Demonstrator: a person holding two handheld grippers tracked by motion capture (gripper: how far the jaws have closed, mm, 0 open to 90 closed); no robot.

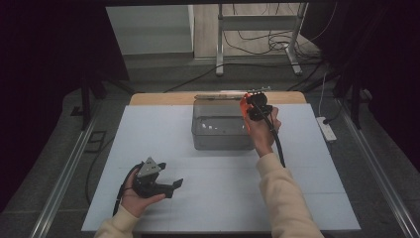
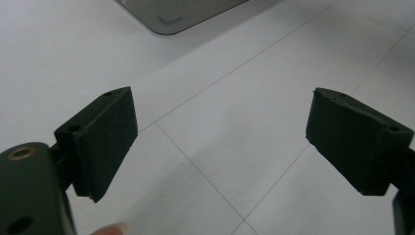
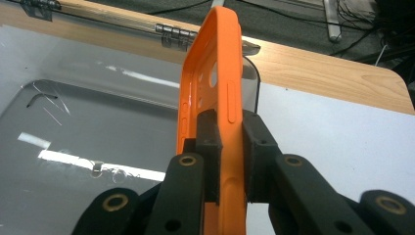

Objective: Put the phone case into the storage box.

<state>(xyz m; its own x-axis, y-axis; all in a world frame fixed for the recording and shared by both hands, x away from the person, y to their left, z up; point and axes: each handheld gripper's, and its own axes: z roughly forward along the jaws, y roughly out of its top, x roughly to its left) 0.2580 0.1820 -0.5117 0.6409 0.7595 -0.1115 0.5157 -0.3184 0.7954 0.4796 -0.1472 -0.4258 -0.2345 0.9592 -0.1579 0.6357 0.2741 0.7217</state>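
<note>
While right hand-held gripper (image 3: 230,147) clamps thin orange phone case (image 3: 215,73) above clear box (image 1: 221,130); left hand-held gripper (image 2: 220,147) apart.

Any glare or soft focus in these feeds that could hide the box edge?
High view: dim, dark surround, clear box grey. Right gripper view: light streaks glare on the box; orange phone case sharp. Left gripper view: evenly lit, pads slightly soft.

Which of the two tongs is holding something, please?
The right tongs, by the clear box, are clamped on an orange phone case; the left tongs stand open.
</note>
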